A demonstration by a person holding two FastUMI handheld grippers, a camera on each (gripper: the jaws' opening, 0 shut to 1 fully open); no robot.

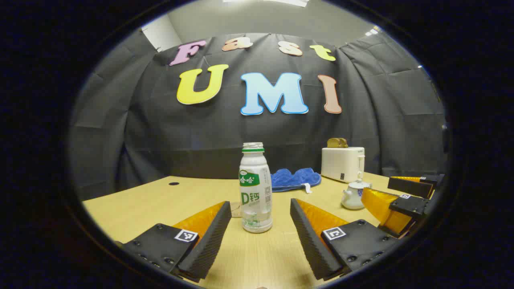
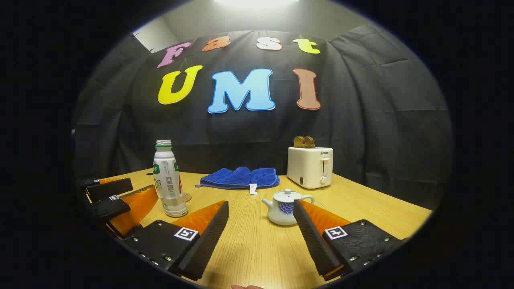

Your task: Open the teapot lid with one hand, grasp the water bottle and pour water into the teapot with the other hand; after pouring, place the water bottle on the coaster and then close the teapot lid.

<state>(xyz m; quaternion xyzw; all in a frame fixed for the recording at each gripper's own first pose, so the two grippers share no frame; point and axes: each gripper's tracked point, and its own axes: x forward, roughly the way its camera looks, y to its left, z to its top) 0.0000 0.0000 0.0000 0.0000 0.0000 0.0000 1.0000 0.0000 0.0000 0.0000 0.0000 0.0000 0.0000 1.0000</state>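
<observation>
An uncapped white water bottle (image 1: 256, 188) stands upright on the wooden table (image 1: 168, 200), just ahead of my left gripper (image 1: 261, 204), which is open with the bottle centred before the gap. A round coaster (image 1: 236, 209) lies right behind the bottle on its left. In the right gripper view, the small white teapot (image 2: 286, 208) with blue pattern sits with its lid (image 2: 287, 194) on, close ahead of my open right gripper (image 2: 261, 204) and nearer its right finger. The bottle (image 2: 168, 180), the coaster (image 2: 186, 197) and the left gripper (image 2: 120, 198) are seen at the left there.
A blue towel (image 2: 241, 177) lies folded at the back of the table. A white toaster (image 2: 310, 166) with bread slices (image 2: 304, 141) stands at the back right. The teapot (image 1: 353, 196) and right gripper (image 1: 395, 194) are at the right of the left gripper view.
</observation>
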